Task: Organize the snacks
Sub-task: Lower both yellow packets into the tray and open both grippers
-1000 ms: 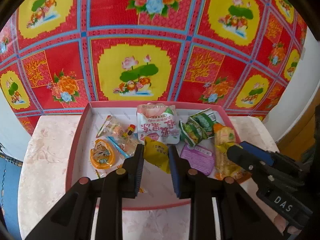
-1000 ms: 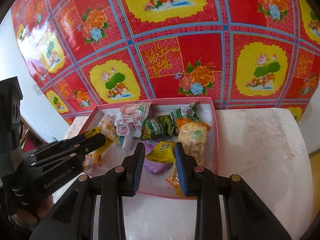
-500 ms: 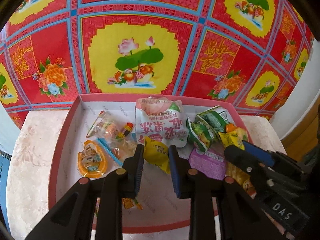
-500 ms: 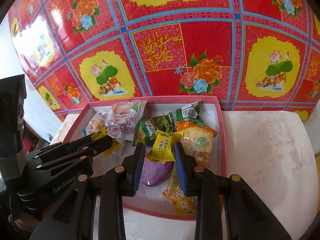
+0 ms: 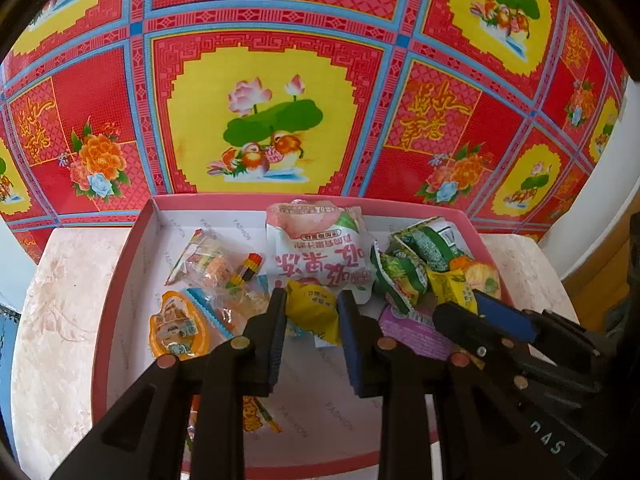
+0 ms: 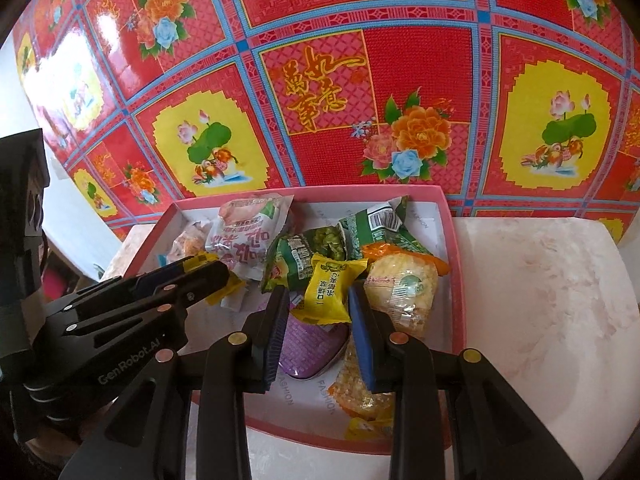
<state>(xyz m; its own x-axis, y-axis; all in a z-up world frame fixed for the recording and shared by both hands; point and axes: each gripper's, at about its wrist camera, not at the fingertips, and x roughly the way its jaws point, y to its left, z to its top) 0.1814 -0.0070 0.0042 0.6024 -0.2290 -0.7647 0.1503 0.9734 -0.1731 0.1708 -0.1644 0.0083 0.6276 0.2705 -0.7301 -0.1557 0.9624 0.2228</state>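
A pink-rimmed white box (image 5: pixel 120 280) on the marble table holds several snacks. My left gripper (image 5: pixel 312 300) is shut on a yellow snack packet (image 5: pixel 314 310) over the box's middle. My right gripper (image 6: pixel 318 296) is shut on another yellow snack packet (image 6: pixel 326 292) over the box's right half, above a purple packet (image 6: pixel 312 340). A white-pink bag (image 5: pixel 320 252), green packets (image 5: pixel 404 268), an orange packet (image 5: pixel 178 330) and clear candy bags (image 5: pixel 212 264) lie in the box. The right gripper (image 5: pixel 472 312) shows in the left view, the left gripper (image 6: pixel 200 276) in the right view.
A red, yellow and blue flowered sheet (image 5: pixel 260 80) stands right behind the box. The marble table top (image 6: pixel 540 300) extends to the right of the box and to the left (image 5: pixel 60 300). A pale corn-snack bag (image 6: pixel 404 292) lies at the box's right wall.
Both grippers have moved forward and lower over the box, each keeping its yellow packet. The box and snacks look larger and closer in both views.
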